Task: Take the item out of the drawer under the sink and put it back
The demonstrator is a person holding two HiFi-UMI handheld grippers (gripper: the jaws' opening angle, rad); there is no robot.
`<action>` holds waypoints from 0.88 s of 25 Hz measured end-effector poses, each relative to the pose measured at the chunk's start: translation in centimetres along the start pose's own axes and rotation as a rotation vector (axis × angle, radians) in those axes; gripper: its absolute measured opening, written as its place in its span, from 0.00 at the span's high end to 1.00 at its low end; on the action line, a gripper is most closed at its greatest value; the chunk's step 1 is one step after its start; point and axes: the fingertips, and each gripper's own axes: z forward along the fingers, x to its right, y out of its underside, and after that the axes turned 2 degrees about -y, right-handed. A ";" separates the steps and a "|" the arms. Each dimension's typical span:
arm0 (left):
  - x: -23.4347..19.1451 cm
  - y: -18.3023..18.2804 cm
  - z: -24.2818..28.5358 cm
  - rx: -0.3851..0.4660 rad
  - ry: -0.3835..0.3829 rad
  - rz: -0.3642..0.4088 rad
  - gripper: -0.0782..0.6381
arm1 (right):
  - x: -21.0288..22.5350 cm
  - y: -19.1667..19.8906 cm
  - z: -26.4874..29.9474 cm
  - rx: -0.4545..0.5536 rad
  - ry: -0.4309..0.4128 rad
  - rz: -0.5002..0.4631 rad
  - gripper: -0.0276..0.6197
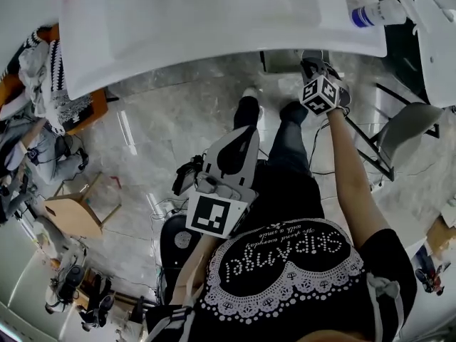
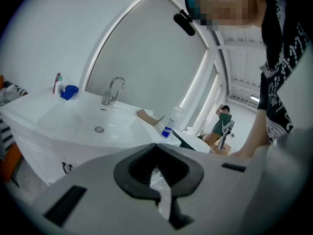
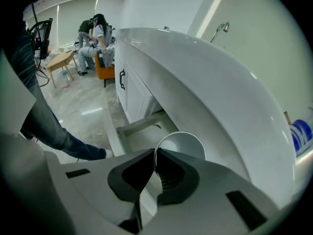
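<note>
Under the sink [image 3: 220, 82], the right claw [image 3: 155, 155] clamps the white bowl [image 3: 183, 143] by its rim over the open drawer [image 3: 139, 125] while the left claw [image 2: 156, 148] is closed and empty; next, probably, lowering and releasing.

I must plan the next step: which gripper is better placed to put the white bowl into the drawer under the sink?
Right. The right gripper is shut on the rim of the white bowl, just over the open drawer below the sink. The left gripper is back near the person's waist.
</note>
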 end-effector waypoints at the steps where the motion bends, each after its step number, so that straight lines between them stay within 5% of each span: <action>1: -0.1 0.1 -0.1 -0.004 -0.001 -0.002 0.88 | 0.1 0.0 0.3 -0.006 -0.007 -0.001 0.92; 22: -2.9 2.5 -0.6 -0.088 -0.050 -0.085 0.88 | 0.2 -0.4 6.6 -0.107 -0.123 -0.112 0.92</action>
